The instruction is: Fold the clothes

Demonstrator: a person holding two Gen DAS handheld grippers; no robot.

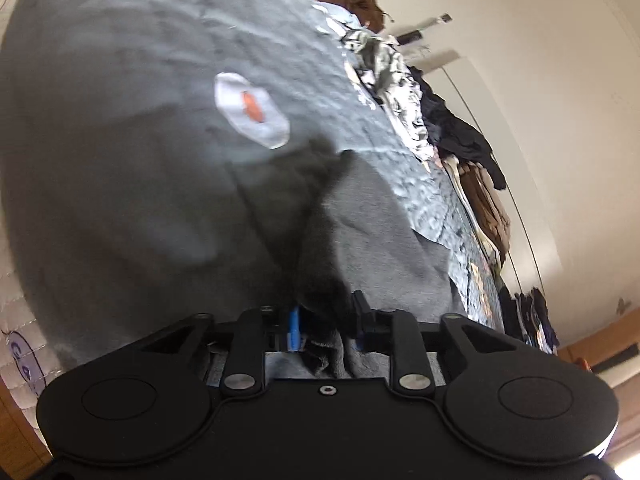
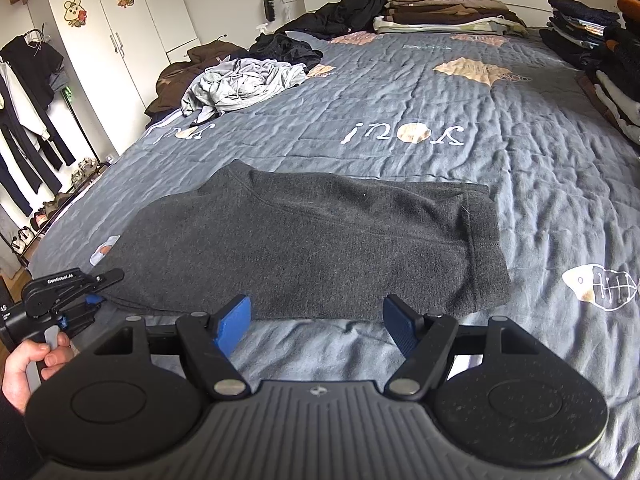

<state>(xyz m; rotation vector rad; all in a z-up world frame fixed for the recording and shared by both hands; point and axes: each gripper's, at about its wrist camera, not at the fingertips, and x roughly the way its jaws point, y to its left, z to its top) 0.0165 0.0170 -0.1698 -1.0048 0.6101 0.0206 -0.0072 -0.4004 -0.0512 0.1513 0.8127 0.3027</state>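
Observation:
A dark grey sweater (image 2: 312,240) lies partly folded on the blue-grey quilted bedspread (image 2: 440,120). My right gripper (image 2: 316,320) is open and empty, just short of the sweater's near edge. My left gripper (image 2: 100,292) sits at the sweater's near left corner, held by a hand. In the left wrist view my left gripper (image 1: 324,324) is shut on a bunched fold of the sweater (image 1: 360,232), with cloth between its fingers.
A crumpled light grey garment (image 2: 244,84) and dark clothes (image 2: 292,48) lie at the far left of the bed. Folded stacks (image 2: 440,12) stand by the headboard and along the right edge (image 2: 600,60). A clothes rack (image 2: 28,100) stands at the left.

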